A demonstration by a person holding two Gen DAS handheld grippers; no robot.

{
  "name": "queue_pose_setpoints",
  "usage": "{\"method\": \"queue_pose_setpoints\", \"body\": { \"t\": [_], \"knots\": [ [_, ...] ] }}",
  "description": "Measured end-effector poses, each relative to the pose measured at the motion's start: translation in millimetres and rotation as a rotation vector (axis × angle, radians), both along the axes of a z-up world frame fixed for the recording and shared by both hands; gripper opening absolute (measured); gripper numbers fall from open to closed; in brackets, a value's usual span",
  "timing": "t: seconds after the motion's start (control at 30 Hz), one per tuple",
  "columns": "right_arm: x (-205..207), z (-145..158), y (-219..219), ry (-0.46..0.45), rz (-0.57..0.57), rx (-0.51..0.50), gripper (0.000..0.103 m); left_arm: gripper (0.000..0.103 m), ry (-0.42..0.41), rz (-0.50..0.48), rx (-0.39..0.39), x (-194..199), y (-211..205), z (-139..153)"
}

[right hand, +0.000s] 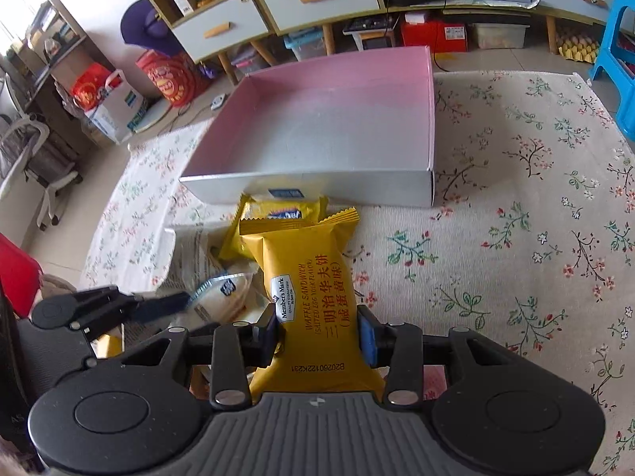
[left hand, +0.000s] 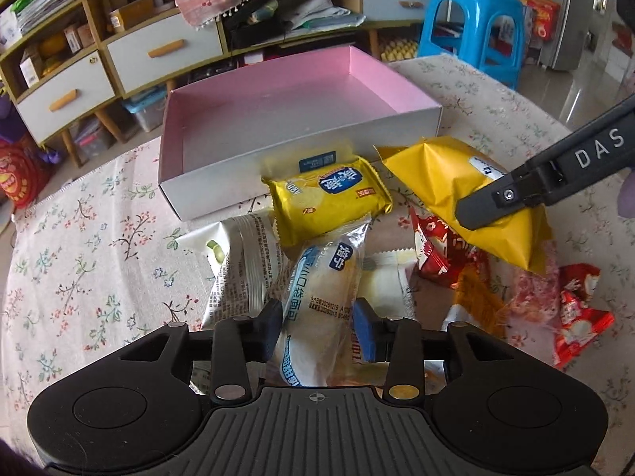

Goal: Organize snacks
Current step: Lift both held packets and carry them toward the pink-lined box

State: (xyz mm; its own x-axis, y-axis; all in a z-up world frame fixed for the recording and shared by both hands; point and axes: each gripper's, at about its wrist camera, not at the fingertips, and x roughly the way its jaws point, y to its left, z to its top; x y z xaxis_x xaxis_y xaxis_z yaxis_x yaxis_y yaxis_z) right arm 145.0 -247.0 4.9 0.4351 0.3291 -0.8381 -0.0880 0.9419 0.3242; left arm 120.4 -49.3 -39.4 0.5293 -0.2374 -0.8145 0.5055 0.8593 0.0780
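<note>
An open box with a pink inside point(left hand: 254, 119) point(right hand: 333, 119) stands on the floral tablecloth, with nothing in it. In front of it lies a pile of snack packs. My left gripper point(left hand: 319, 329) is shut on a clear bread pack with blue print point(left hand: 321, 297), also seen in the right wrist view point(right hand: 226, 297). My right gripper point(right hand: 317, 335) is shut on a yellow waffle sandwich pack point(right hand: 305, 277) and holds it above the pile; it shows in the left wrist view point(left hand: 456, 182). A yellow cracker pack point(left hand: 329, 198) point(right hand: 278, 212) lies against the box's front wall.
A white printed pack point(left hand: 242, 261) lies left of the bread pack. Red packs point(left hand: 436, 250) and more wrappers point(left hand: 575, 313) lie at the right. A blue stool point(left hand: 472, 27) and cabinets with drawers point(left hand: 158, 51) stand beyond the table.
</note>
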Motion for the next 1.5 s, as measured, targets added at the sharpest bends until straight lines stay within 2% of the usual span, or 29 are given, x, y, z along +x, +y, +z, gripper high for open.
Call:
{"method": "queue_pose_setpoints", "body": {
  "t": [0.03,0.4,0.7,0.77,0.87,1.0,1.07,1.17,1.27,1.5],
  "knots": [
    [0,-1,0,0.001,0.002,-0.008,0.029,0.039,-0.008,0.002,0.008,0,-2,-1],
    [-3,0,3,-0.017,0.016,-0.064,0.029,0.02,-0.005,0.07,-0.043,-3,3,10],
    [1,18,-4,-0.067,-0.006,-0.022,0.029,0.007,-0.019,0.115,-0.138,0,14,40],
    [4,21,-7,-0.075,-0.016,-0.011,0.029,0.0,-0.029,0.123,-0.156,3,16,46],
    [8,24,-10,-0.081,-0.033,0.006,0.029,0.0,-0.023,0.119,-0.175,8,16,53],
    [10,24,-12,-0.079,-0.04,0.017,0.029,0.0,0.034,0.043,-0.115,8,5,44],
    [10,22,-10,-0.076,-0.033,0.013,0.029,0.008,0.02,0.018,-0.063,6,-1,37],
    [9,18,-5,-0.06,-0.015,0.001,0.029,0.014,0.056,0.011,-0.023,9,-5,23],
    [9,14,0,-0.045,0.011,-0.011,0.029,0.015,0.052,0.002,0.026,12,-6,15],
    [11,8,6,-0.026,0.033,-0.026,0.029,0.021,0.057,-0.012,0.039,19,-5,10]
  ]
}}
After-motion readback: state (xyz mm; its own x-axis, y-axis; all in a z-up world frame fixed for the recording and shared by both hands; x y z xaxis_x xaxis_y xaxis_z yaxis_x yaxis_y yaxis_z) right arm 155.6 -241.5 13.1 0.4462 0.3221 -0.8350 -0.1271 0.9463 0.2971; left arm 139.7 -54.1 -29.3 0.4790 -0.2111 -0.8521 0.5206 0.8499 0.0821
